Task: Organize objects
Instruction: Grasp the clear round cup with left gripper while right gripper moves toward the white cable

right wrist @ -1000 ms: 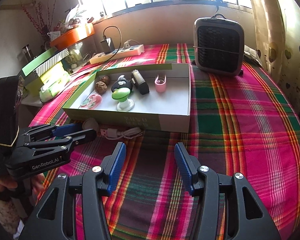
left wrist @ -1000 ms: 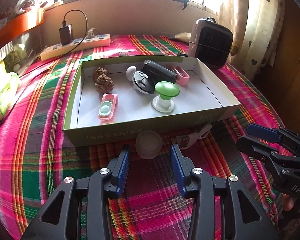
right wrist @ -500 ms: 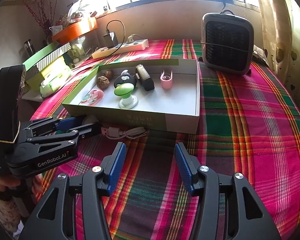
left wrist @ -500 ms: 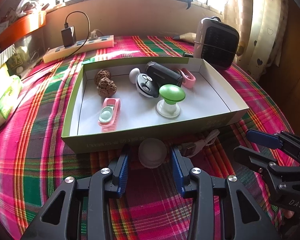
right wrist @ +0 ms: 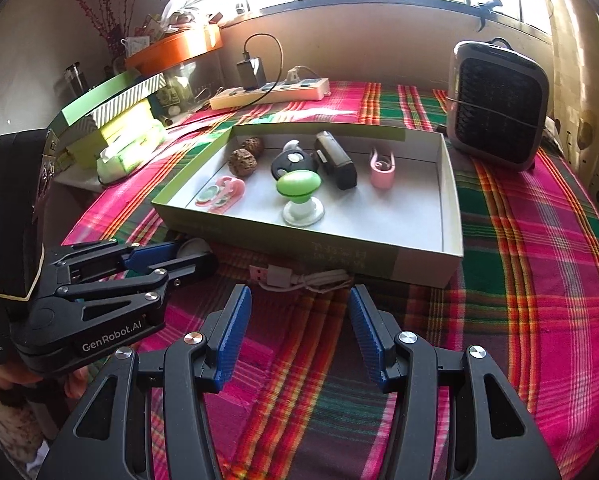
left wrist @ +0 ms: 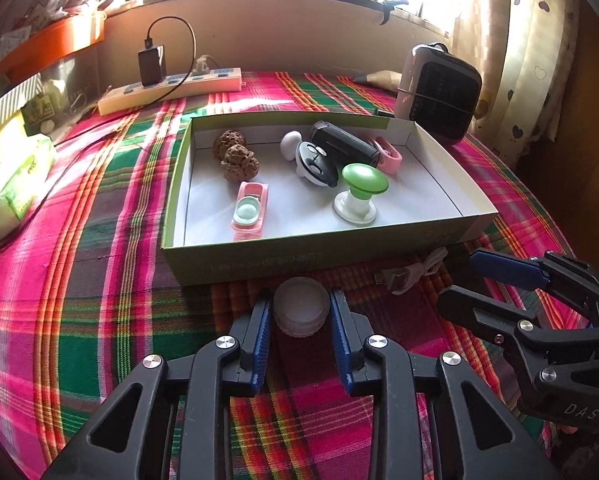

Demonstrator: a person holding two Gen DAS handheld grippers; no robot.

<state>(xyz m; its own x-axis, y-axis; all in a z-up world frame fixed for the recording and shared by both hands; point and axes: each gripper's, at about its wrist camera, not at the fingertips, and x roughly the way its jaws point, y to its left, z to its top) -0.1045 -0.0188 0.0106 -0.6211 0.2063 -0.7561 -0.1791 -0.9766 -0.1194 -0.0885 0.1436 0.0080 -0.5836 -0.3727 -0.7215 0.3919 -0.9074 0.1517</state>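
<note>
A small frosted white jar (left wrist: 301,312) stands on the plaid cloth just in front of the green-edged cardboard box (left wrist: 319,258). My left gripper (left wrist: 300,310) straddles the jar. Its jaws are closing, and the blue pads (left wrist: 264,322) stand right at the jar's sides with barely a sliver of space. In the right wrist view the left gripper (right wrist: 197,256) reaches in from the left, the jar (right wrist: 195,247) peeking out between its tips. My right gripper (right wrist: 298,300) hovers open and empty over the cloth, just short of a coiled white USB cable (right wrist: 299,278).
The box (right wrist: 451,216) holds two brown walnuts (left wrist: 235,156), a pink case (left wrist: 249,212), a green-topped knob (left wrist: 363,190), a black device (left wrist: 343,142) and a pink clip (left wrist: 389,156). A heater (left wrist: 437,92), a power strip (left wrist: 171,90) and tissue packs (left wrist: 7,188) stand around it.
The left jaws have narrowed from wide apart to just beside the jar. The right gripper has slid a little closer to the box and the cable.
</note>
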